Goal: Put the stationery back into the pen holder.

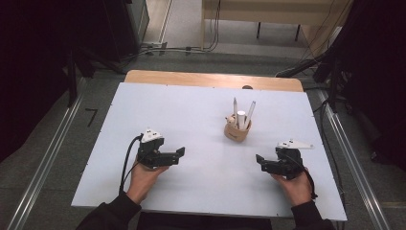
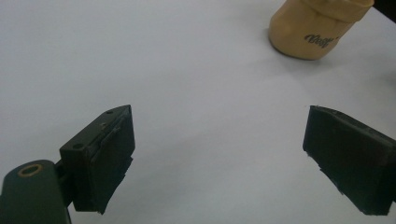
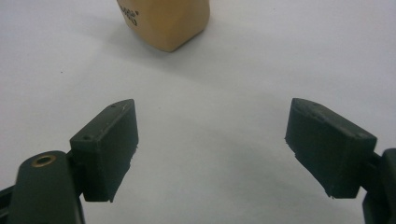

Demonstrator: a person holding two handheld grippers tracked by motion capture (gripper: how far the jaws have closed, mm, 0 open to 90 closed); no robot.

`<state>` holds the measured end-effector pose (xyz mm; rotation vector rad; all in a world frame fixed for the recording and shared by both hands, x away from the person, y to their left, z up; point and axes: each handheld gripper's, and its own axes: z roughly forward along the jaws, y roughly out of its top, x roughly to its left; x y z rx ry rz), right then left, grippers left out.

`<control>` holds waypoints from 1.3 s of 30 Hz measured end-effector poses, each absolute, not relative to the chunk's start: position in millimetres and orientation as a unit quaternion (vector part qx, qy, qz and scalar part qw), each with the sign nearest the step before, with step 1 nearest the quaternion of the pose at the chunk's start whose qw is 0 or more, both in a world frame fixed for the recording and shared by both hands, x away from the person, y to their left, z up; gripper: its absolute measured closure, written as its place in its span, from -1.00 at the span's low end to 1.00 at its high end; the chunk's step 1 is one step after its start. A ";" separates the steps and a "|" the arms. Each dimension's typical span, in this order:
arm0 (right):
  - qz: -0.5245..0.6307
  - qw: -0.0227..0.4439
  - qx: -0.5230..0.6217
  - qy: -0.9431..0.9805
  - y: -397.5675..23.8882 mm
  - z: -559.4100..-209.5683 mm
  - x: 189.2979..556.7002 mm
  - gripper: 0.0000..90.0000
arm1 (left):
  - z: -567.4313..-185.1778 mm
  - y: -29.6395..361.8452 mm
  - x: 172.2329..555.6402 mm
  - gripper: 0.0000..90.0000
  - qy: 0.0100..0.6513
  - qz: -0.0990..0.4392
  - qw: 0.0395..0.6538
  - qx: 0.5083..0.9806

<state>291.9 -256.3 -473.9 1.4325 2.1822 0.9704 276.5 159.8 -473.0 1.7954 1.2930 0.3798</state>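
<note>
White tabletop, a flat board over a wooden table whose bare far edge shows beyond it.

Left side, high view: left hand comes in from the bottom edge in a dark sleeve and holds the left gripper low over the board, jaws pointing toward the middle. Grey three-cornered plate on top, black cable looping down by the wrist. In the left gripper view the left gripper has its two black jaws spread wide, bare white board between them, nothing gripped.

Centre, toward the far half: tan cup stands upright on the board, well apart from both grippers. Pens stick up out of it, leaning slightly; a small pale item sits at the rim, too small to identify. Left gripper view puts the cup at upper right, dark script on its side, unreadable. Right gripper view puts the cup at top, left of centre.

Right side, high view: right hand holds the right gripper, jaws pointing toward the middle, grey plate on top. In the right gripper view the right gripper is likewise released, jaws wide apart over bare board.

Grey floor around the table.
</note>
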 end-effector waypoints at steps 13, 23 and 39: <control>0.337 0.186 0.513 0.767 -267.5 -474.4 285.6 -0.65 | -480.8 190.2 267.8 -0.80 0.549 0.163 0.419 0.705; 0.322 0.208 0.516 0.766 -277.0 -476.5 281.5 -0.65 | -485.5 204.1 264.0 -0.80 0.565 0.173 0.408 0.696; 0.318 0.211 0.533 0.755 -293.8 -477.5 275.7 -0.65 | -486.6 218.7 257.7 -0.80 0.576 0.195 0.398 0.687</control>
